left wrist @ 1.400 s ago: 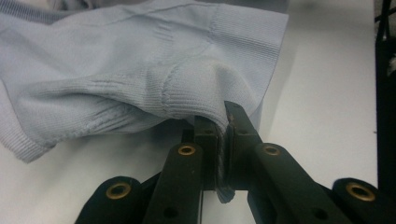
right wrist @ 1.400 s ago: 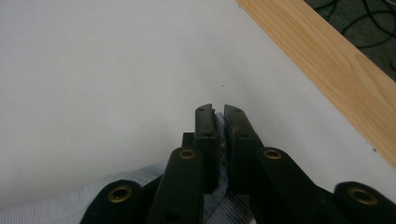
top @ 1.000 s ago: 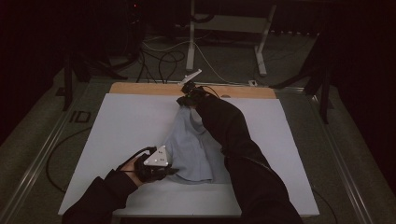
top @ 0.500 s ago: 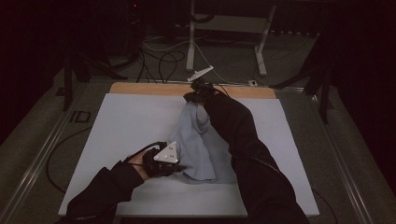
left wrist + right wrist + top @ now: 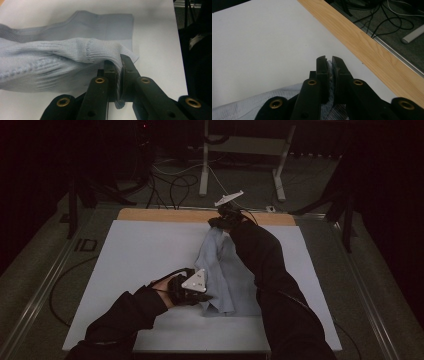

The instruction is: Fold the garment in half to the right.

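Note:
A light blue knitted garment (image 5: 225, 275) lies stretched across the white table top (image 5: 130, 255), partly under the person's right sleeve (image 5: 270, 270). My left gripper (image 5: 206, 298) is at its near end and is shut on a ribbed edge of the garment (image 5: 62, 52), which is bunched up against the jaws of the left gripper (image 5: 118, 61). My right gripper (image 5: 216, 224) holds the far end near the table's back. In the right gripper view the right gripper (image 5: 328, 60) is shut on a fold of the garment (image 5: 249, 110), raised a little off the white surface.
A wooden strip (image 5: 165, 215) runs along the table's far edge, with cables (image 5: 175, 180) and a white stand (image 5: 205, 170) on the floor beyond. A metal rail (image 5: 45, 285) borders the left side. White table surface lies open to the left of the garment.
Both hands have shifted to the right in the high view, carrying the garment with them. Both grips have stayed shut on it.

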`<state>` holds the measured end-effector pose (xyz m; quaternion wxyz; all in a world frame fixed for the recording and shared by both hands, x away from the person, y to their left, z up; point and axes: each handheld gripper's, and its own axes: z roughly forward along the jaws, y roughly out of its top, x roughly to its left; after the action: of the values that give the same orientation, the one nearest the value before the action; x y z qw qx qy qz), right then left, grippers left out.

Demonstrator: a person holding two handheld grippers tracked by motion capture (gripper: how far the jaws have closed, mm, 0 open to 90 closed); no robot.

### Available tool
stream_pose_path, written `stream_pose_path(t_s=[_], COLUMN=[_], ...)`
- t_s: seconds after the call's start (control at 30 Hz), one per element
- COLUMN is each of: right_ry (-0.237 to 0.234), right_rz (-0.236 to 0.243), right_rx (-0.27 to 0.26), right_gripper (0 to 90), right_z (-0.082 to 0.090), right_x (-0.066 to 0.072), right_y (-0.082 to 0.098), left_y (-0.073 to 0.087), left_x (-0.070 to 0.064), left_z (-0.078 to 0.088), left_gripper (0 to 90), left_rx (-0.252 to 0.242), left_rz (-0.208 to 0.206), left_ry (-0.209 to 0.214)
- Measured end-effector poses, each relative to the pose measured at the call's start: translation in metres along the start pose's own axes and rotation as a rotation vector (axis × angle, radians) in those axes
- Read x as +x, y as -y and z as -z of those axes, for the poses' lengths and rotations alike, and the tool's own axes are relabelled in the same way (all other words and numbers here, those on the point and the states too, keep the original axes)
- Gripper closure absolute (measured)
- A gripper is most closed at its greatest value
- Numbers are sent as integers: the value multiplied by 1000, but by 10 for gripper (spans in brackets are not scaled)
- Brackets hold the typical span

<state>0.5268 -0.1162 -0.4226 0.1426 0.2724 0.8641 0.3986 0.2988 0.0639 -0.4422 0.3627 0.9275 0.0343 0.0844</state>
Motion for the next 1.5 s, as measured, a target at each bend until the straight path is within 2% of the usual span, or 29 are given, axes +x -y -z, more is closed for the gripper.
stream_pose_path(t_s=[0.17,0.23,0.6,0.9,1.07,1.27,1.5], right_ry=[-1,6,26,17,12,12,2], right_rz=[-18,-8,-26,-44,-52,-61,-68], right_rx=[-14,-6,-2,-1,-1,9,2], right_gripper=[854,854,854,852,852,851,850], right_z=[6,8,18,17,16,15,14], right_x=[-6,-8,-20,-26,-29,-33,-36], right_y=[7,10,24,33,37,45,49], left_y=[-9,-12,-28,-36,-41,-46,-55], left_x=[1,0,0,-2,-2,-1,-3], left_z=[-10,-13,-37,-67,-77,-84,-99], left_gripper=[868,869,869,867,866,865,862], left_rx=[6,10,30,61,61,54,62], left_rz=[-16,-26,-43,-63,-81,-73,-68], left_ry=[15,19,48,82,82,86,93])
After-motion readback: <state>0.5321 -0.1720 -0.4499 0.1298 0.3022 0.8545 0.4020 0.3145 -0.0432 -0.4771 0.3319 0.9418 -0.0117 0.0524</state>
